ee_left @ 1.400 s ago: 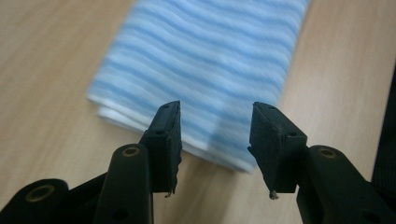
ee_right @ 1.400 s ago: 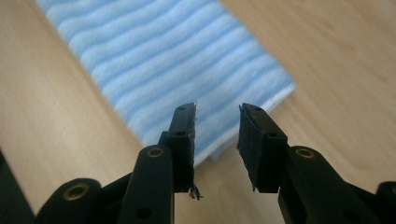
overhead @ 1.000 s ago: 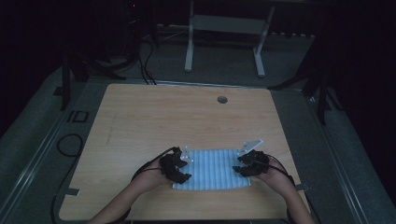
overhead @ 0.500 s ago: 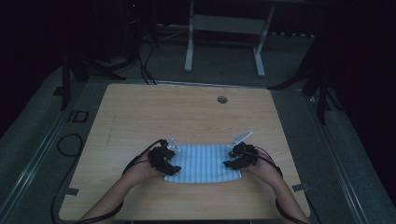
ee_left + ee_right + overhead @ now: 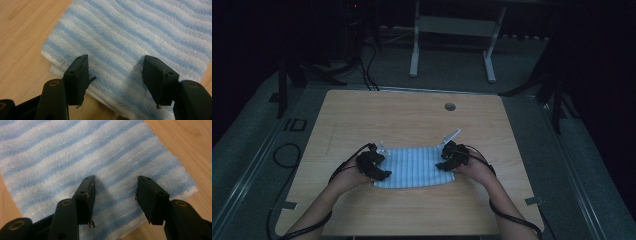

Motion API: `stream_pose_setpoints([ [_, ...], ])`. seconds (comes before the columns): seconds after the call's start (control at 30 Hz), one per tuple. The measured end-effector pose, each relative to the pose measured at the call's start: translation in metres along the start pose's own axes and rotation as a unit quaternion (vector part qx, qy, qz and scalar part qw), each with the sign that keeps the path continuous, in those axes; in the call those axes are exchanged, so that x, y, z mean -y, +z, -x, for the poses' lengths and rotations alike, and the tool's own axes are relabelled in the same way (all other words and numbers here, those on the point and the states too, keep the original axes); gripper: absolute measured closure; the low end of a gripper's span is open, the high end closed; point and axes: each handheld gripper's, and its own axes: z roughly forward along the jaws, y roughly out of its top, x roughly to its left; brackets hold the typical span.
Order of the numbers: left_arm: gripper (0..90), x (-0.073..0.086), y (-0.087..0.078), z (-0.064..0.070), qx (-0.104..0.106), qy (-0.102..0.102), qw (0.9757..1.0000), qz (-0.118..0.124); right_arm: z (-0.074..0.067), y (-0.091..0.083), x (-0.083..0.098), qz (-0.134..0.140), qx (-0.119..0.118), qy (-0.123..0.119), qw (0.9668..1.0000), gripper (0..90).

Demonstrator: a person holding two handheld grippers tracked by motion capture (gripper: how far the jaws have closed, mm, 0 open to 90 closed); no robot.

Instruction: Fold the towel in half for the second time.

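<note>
A folded cloth with blue and white stripes (image 5: 414,167) lies flat on the wooden table (image 5: 412,120), near its front edge. My left gripper (image 5: 379,174) sits over the cloth's left end, and my right gripper (image 5: 443,165) over its right end. Seen from the left gripper view, the left gripper (image 5: 115,75) stands open above the cloth (image 5: 130,37), near a folded corner. The right gripper view has the right gripper (image 5: 115,192) open too, its jaws resting over the cloth (image 5: 75,152) close to an edge. Neither holds any fabric.
A round cable hole (image 5: 450,106) sits in the table's far middle. Cables (image 5: 287,155) trail on the floor at the left. A white table frame (image 5: 452,30) stands on the floor beyond the table. The room around is dark.
Both hands slid towards the far left across the table with the cloth, which lies a little farther from the front edge than before. The grippers stay at its two ends.
</note>
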Motion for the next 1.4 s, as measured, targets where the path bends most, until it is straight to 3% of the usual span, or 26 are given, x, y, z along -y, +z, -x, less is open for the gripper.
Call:
stream_pose_setpoints([
  [0.2, 38.6, 0.003, 0.0, -0.01, 0.001, -0.012, 0.9999, 0.006, 0.001, 0.005, -0.01, -0.001, 0.005, 0.006, 1.0, 47.7],
  [0.4, 38.6, 0.002, -0.001, -0.01, 0.0, -0.013, 0.9999, 0.008, 0.001, 0.004, -0.01, 0.003, 0.004, 0.009, 0.9999, 44.3],
  [0.5, 37.2, 0.001, -0.005, -0.011, -0.003, -0.022, 0.9996, 0.015, -0.001, 0.001, -0.01, 0.003, 0.008, 0.005, 1.0, 36.4],
  [0.67, 24.0, 0.004, -0.011, -0.011, 0.01, -0.04, 0.9981, 0.045, -0.005, -0.007, -0.006, 0.029, 0.015, 0.009, 0.9994, 16.4],
  [0.73, 21.0, 0.006, -0.012, -0.01, 0.018, -0.047, 0.9968, 0.061, -0.006, -0.01, -0.003, 0.037, 0.012, 0.012, 0.9992, 15.2],
  [0.9, 15.6, 0.009, -0.013, -0.007, 0.02, -0.047, 0.9959, 0.075, -0.005, -0.014, 0.006, 0.042, 0.016, 0.014, 0.9989, 14.1],
  [0.93, 14.5, 0.01, -0.014, -0.006, 0.009, -0.05, 0.9949, 0.087, -0.004, -0.015, 0.008, 0.046, 0.019, 0.013, 0.9987, 14.1],
  [1.03, 12.5, 0.014, -0.017, -0.006, 0.007, -0.064, 0.9922, 0.107, -0.002, -0.021, 0.016, 0.068, 0.021, 0.03, 0.997, 14.2],
  [1.17, 8.1, 0.022, -0.018, -0.002, -0.012, -0.057, 0.9914, 0.117, 0.003, -0.027, 0.03, 0.088, 0.03, 0.039, 0.9949, 14.2],
  [1.3, 7.6, 0.026, -0.019, -0.001, -0.011, -0.06, 0.9903, 0.125, 0.004, -0.032, 0.042, 0.1, 0.032, 0.042, 0.9936, 14.2],
  [1.33, 7.6, 0.035, -0.021, 0.0, -0.012, -0.067, 0.988, 0.138, 0.005, -0.036, 0.051, 0.108, 0.035, 0.04, 0.9928, 14.1],
  [1.4, 7.6, 0.042, -0.023, 0.0, -0.017, -0.07, 0.987, 0.144, 0.005, -0.04, 0.058, 0.115, 0.034, 0.038, 0.9921, 14.0],
])
